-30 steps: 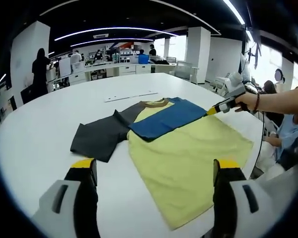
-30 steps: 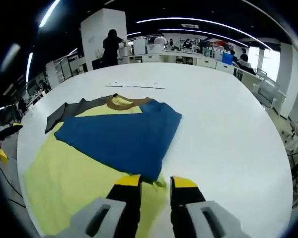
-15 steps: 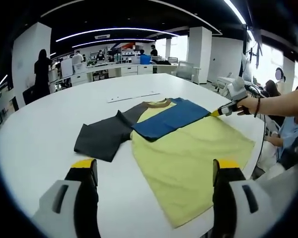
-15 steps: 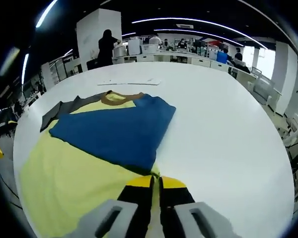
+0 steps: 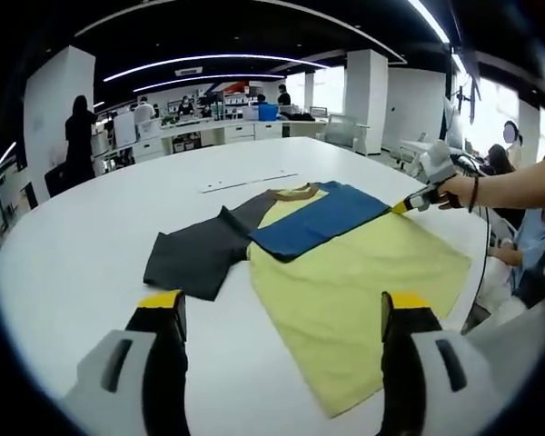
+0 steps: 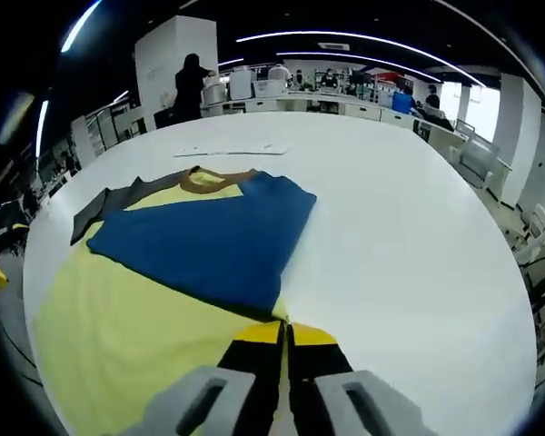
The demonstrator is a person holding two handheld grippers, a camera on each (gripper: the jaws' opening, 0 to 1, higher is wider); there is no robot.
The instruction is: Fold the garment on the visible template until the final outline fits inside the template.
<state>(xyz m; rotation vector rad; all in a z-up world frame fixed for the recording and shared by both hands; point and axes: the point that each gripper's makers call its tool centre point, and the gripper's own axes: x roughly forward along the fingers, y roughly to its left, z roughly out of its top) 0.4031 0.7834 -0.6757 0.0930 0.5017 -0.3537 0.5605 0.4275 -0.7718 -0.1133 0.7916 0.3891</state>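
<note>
My right gripper [image 6: 284, 332] has its jaws pressed together, pinching the yellow edge of the T-shirt [image 6: 136, 300] at lower centre of the right gripper view, just below the corner of the blue sleeve [image 6: 200, 241] folded across the shirt body. My left gripper [image 5: 282, 313] is spread wide, jaws at bottom left and bottom right of the left gripper view, holding nothing, above the white table [image 5: 64, 254] just short of the shirt's hem. T-shirt lies flat mid-frame, yellow body, dark grey sleeve [image 5: 195, 259] spread out to the left, brown collar [image 5: 295, 190]. A thin white strip [image 5: 245, 182] lies beyond the collar. No readable writing.
</note>
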